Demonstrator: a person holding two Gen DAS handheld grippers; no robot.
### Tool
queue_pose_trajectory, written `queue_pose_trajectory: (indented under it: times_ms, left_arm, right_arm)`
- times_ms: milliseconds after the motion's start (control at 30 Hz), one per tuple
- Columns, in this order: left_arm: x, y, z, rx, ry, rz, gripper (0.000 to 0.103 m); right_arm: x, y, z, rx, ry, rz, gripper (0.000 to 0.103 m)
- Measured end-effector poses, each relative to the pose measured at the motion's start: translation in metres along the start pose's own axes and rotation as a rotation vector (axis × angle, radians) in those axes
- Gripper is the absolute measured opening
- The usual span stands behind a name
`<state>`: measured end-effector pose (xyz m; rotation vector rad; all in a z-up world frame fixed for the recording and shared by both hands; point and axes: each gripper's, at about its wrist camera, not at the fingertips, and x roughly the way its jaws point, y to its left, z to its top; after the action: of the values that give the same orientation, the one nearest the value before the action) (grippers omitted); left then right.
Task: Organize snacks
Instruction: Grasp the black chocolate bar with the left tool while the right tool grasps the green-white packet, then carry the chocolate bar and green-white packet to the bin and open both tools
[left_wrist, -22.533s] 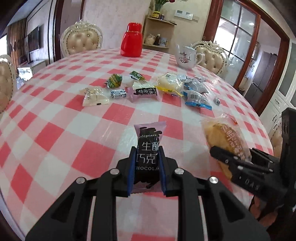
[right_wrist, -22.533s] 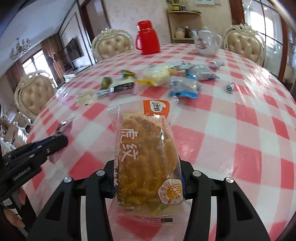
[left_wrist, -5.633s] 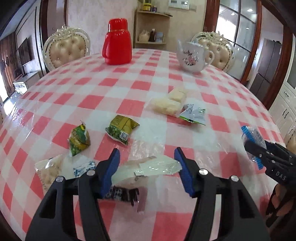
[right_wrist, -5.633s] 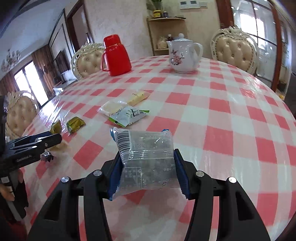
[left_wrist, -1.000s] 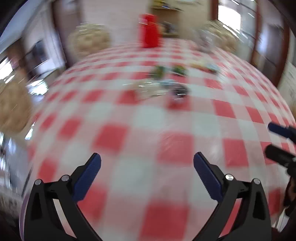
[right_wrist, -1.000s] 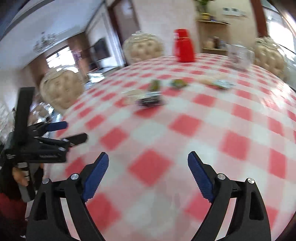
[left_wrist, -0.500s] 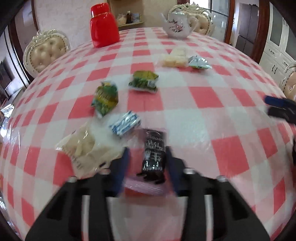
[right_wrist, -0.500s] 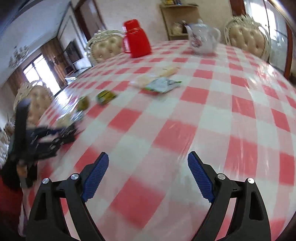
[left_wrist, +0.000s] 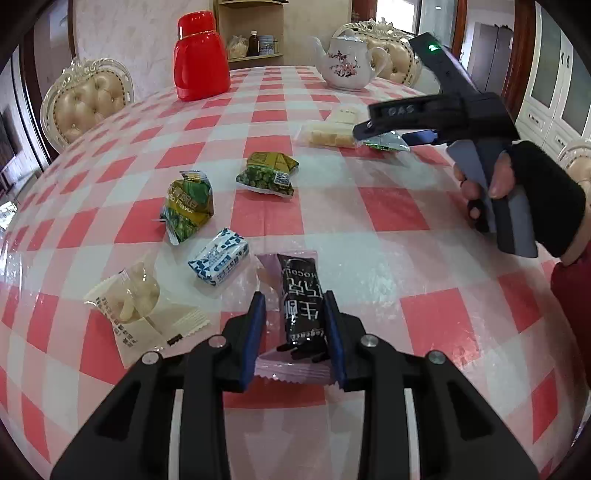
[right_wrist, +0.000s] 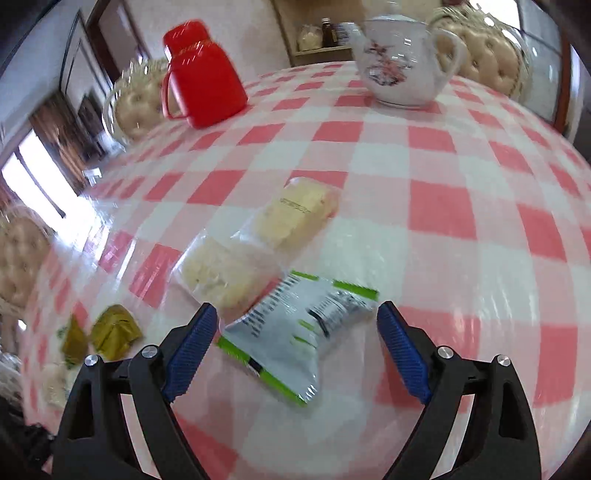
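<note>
Beside chocolate bar (left_wrist: 301, 299): blue candy (left_wrist: 218, 261) | left tongs (left_wrist: 295, 332) closing on bar | right tongs (right_wrist: 295, 343) wide, empty

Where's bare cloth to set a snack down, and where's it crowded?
Free: the stretch right of the chocolate bar toward the right gripper, and between the red jug and teapot. Crowded: the left, around the green pea packs and blue-white candy.

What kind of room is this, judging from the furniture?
Most likely a home dining room: a round table with a checked cloth, tufted ornate chairs around it, and a floral teapot beside a red jug.
</note>
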<state>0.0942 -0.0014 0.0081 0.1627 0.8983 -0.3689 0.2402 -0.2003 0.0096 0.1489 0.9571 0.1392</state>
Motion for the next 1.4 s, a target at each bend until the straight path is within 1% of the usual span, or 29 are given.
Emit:
queue_pose_trajectory:
  times_ms: [33,67,100,200,267,400,533,733,933,1100,1267,1400]
  left_arm:
    - [0.000,0.001,0.000,-0.003,0.000,-0.004,0.032]
    - [0.000,0.001,0.000,-0.004,0.000,-0.004,0.032]
    - [0.000,0.000,0.000,0.001,0.001,0.002,0.032]
    - [-0.002,-0.006,-0.003,-0.002,0.001,0.033,0.031]
    - [-0.006,-0.009,-0.008,-0.016,-0.002,0.020,0.031]
    - [-0.018,-0.019,-0.021,-0.046,-0.002,-0.012,0.031]
    - [-0.034,-0.031,-0.032,-0.046,-0.006,-0.013,0.031]
    - [-0.063,-0.051,-0.049,-0.026,-0.023,-0.006,0.031]
    - [-0.092,-0.067,-0.076,0.000,-0.035,-0.001,0.031]
    - [-0.116,-0.071,-0.102,0.012,-0.047,0.012,0.031]
    - [-0.134,-0.069,-0.126,0.018,-0.046,0.041,0.031]
    - [-0.147,-0.063,-0.150,0.028,-0.034,0.082,0.031]
  right_arm:
    - [-0.001,0.002,-0.002,-0.043,-0.003,0.000,0.081]
    - [-0.004,0.003,-0.005,-0.088,-0.015,0.006,0.070]
    - [-0.007,0.003,-0.009,-0.112,-0.018,0.013,0.054]
    - [-0.025,0.003,-0.030,-0.160,-0.011,0.017,0.054]
    - [-0.048,0.004,-0.053,-0.197,-0.037,0.020,0.054]
    - [-0.088,0.004,-0.092,-0.193,-0.079,0.056,0.054]
    - [-0.123,0.010,-0.128,-0.202,-0.099,0.077,0.054]
    - [-0.162,0.029,-0.167,-0.234,-0.128,0.100,0.054]
    - [-0.191,0.052,-0.203,-0.273,-0.145,0.138,0.054]
    - [-0.208,0.070,-0.225,-0.295,-0.154,0.161,0.054]
    - [-0.220,0.091,-0.248,-0.323,-0.150,0.181,0.054]
    - [-0.229,0.115,-0.269,-0.356,-0.147,0.216,0.054]
